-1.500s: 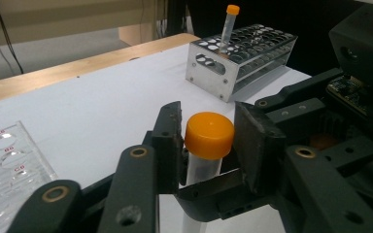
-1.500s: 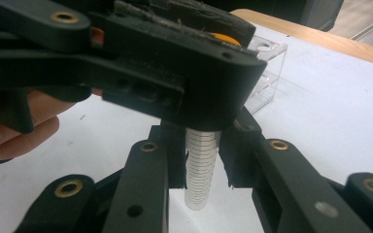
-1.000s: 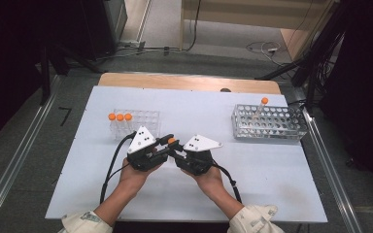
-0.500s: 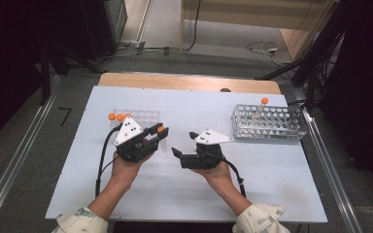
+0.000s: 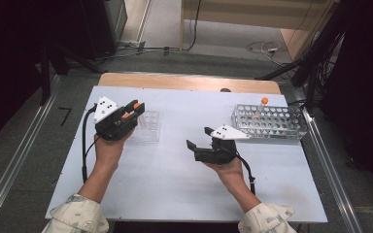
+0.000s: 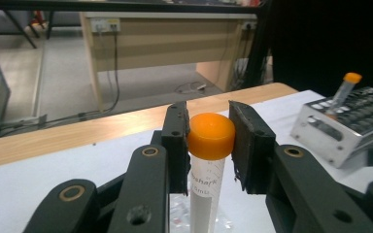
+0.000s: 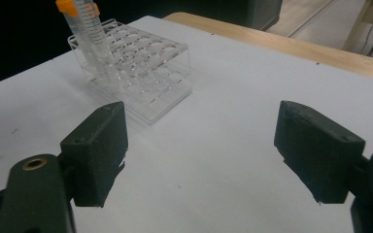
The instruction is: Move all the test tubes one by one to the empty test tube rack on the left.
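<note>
The orange-capped tube (image 6: 209, 167) stands upright between the jaws of the left gripper (image 5: 126, 115), clenched just below its cap; in the left gripper view the cap sits at the jaws' 12 o'clock end and the printed body runs down to 6 o'clock. In the high view this gripper is held up over the table's 9 o'clock side, with the tube's orange cap (image 5: 136, 105) showing at its tip. The clear plastic rack (image 5: 144, 127) sits right beside it, at about 3 o'clock of the gripper. In the right gripper view that tube (image 7: 86, 34) shows over the rack's (image 7: 145, 65) near corner, at 11 o'clock.

The right gripper (image 5: 200, 141) is released, its jaws spread wide with only bare tabletop between them; they have just been opening. It is held near the table's middle, well apart from the left gripper, at its 4 o'clock.

The white table (image 5: 175, 174) has a wooden strip (image 5: 184, 82) along its far edge. At 2 o'clock of the right gripper a metal rack (image 5: 272, 121) holds one more orange-capped tube (image 5: 261, 106), leaning. Nothing lies between either gripper and the racks.

Beyond the table are grey floor, cables (image 5: 260, 47), a wooden desk (image 6: 175, 39) and dark equipment at 10 and 2 o'clock.
</note>
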Tool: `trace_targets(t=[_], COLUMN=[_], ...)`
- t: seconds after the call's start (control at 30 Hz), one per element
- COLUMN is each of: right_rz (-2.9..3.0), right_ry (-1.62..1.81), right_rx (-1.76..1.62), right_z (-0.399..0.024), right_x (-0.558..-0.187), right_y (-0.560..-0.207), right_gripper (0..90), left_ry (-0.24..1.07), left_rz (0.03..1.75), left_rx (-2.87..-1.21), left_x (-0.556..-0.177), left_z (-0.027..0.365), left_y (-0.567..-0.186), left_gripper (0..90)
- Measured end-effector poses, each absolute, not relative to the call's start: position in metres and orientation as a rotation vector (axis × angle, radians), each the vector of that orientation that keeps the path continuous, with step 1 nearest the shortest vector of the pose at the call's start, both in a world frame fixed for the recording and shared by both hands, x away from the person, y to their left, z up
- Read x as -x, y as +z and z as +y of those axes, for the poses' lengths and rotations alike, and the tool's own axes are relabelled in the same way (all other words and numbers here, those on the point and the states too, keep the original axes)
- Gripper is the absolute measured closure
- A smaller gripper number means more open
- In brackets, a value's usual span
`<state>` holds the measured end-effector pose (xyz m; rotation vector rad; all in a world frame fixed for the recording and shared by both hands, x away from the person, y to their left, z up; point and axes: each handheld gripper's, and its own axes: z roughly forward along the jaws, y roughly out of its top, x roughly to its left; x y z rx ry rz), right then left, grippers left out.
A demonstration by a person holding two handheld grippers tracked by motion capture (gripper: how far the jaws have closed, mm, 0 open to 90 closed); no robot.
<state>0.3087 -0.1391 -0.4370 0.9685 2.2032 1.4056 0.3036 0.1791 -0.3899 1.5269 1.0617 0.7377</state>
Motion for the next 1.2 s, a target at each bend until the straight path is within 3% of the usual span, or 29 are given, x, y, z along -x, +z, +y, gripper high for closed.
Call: trace_targets(t=[0.43,0.93,1.2], right_rz=[2.164,2.161,2.164], right_ry=[1.422,1.431,1.433], right_rx=[-0.997,-0.994,-0.992], right_z=[-0.152,-0.152,-0.152], right_x=[-0.309,-0.308,-0.308], right_y=[-0.432,-0.430,-0.430], right_gripper=[19.6,20.1,20.1], left_ry=[0.824,0.794,0.790], left_rz=[1.105,1.126,1.128], left_rx=[-1.553,-1.646,-1.638], left_x=[-0.319,-0.326,-0.325], left_z=[0.187,0.182,0.183], left_y=[-0.402,-0.429,-0.428], left_gripper=[70.9,70.2,62.7])
